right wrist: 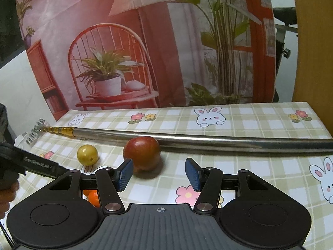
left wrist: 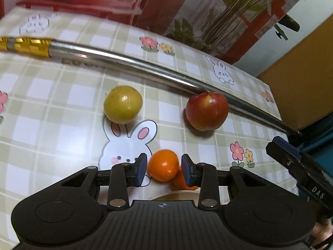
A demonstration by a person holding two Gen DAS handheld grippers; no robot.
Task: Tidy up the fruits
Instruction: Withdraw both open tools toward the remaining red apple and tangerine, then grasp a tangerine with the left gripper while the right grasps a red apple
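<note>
My left gripper point(left wrist: 164, 171) is shut on a small orange fruit point(left wrist: 163, 165), its blue pads pressing both sides. Just under it lies a second orange fruit point(left wrist: 182, 182), above the pale rim of a dish point(left wrist: 177, 193) that is mostly hidden by the gripper. Farther off on the checked tablecloth sit a yellow-green round fruit point(left wrist: 122, 104) and a red fruit point(left wrist: 206, 111). My right gripper point(right wrist: 159, 174) stands open with nothing between its pads. The red fruit point(right wrist: 142, 153) lies just beyond its left finger and the yellow-green fruit point(right wrist: 87, 154) farther left.
A long metal telescopic rod point(right wrist: 208, 140) with a gold section and a small rake head lies across the table behind the fruits, touching the red one. A printed backdrop stands at the table's far edge. A brown board is at the right.
</note>
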